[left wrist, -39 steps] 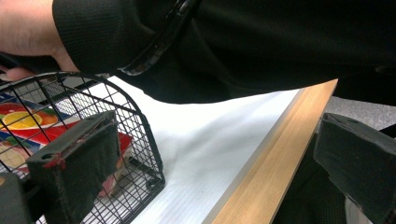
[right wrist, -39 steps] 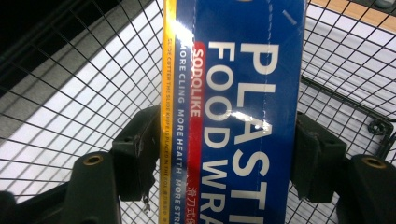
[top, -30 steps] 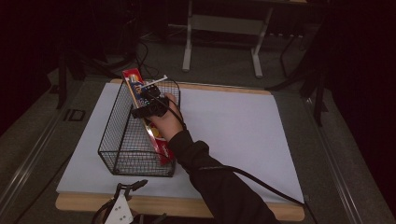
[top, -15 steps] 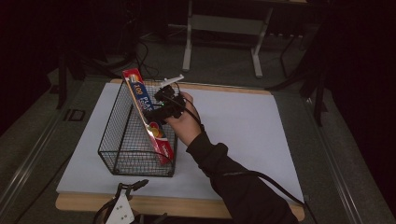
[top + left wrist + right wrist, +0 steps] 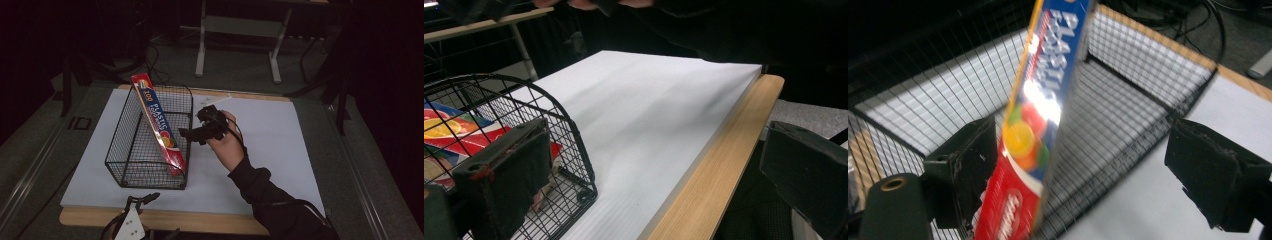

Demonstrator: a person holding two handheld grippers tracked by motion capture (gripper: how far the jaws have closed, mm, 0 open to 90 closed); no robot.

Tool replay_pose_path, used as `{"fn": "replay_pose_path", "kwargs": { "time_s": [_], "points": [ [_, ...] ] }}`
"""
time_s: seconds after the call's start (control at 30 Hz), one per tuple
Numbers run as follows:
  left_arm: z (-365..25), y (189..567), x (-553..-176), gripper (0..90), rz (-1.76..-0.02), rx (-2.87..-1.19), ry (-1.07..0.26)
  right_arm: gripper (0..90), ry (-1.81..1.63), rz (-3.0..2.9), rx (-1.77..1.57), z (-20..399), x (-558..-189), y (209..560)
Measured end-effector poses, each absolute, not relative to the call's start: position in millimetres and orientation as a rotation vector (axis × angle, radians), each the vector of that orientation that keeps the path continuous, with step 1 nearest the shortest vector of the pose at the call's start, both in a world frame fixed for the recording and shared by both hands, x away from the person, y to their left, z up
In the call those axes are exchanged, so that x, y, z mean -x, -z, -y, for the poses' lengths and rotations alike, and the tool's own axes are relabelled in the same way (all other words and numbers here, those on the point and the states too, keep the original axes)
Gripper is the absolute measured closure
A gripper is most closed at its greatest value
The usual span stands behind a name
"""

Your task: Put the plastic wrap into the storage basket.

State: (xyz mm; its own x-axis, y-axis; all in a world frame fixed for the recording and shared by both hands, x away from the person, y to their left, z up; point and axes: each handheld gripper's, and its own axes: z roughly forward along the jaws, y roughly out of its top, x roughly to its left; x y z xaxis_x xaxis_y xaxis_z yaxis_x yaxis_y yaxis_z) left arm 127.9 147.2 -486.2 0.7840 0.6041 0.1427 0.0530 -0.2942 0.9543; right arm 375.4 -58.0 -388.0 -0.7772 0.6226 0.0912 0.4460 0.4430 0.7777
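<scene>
A long red and blue box (image 5: 157, 125) of plastic bags leans slantwise inside a black wire basket (image 5: 131, 150), its top end poking above the far rim. My right gripper (image 5: 192, 132) hovers just right of the basket, open and holding nothing. In the right gripper view the box (image 5: 1043, 100) stands ahead of the gripper (image 5: 1090, 167), whose jaws are wide apart, with the basket mesh (image 5: 1138, 65) behind. My left gripper (image 5: 142, 200) sits low at the table's front edge. In its own view it (image 5: 659, 180) is open, beside the basket's corner (image 5: 564, 120).
A white mat (image 5: 270, 150) covers the wooden table, whose front edge (image 5: 719, 165) runs past the left gripper. Table legs and cables (image 5: 202, 45) stand on the dark floor beyond the far edge.
My right gripper let go of the box and drew back to the right, out of the basket. The box now leans on its own, steeper than before.
</scene>
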Motion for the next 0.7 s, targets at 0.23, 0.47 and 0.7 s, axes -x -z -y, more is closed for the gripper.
{"fn": "replay_pose_path", "kwargs": {
  "time_s": [0.23, 0.47, 0.7],
  "points": [
    [-147, 486, -128, 1.0, -0.512, -1.808, -0.588, 13.5, -1.231, -2.481, -0.962, 92, -366, 405],
    [-147, 486, -128, 0.9, -0.509, -1.809, -0.591, 13.4, -1.236, -2.445, -0.986, 125, -349, 422],
    [-146, 486, -129, 1.0, -0.509, -1.808, -0.588, 13.4, -1.248, -2.413, -1.053, 158, -337, 442]
  ]
}}
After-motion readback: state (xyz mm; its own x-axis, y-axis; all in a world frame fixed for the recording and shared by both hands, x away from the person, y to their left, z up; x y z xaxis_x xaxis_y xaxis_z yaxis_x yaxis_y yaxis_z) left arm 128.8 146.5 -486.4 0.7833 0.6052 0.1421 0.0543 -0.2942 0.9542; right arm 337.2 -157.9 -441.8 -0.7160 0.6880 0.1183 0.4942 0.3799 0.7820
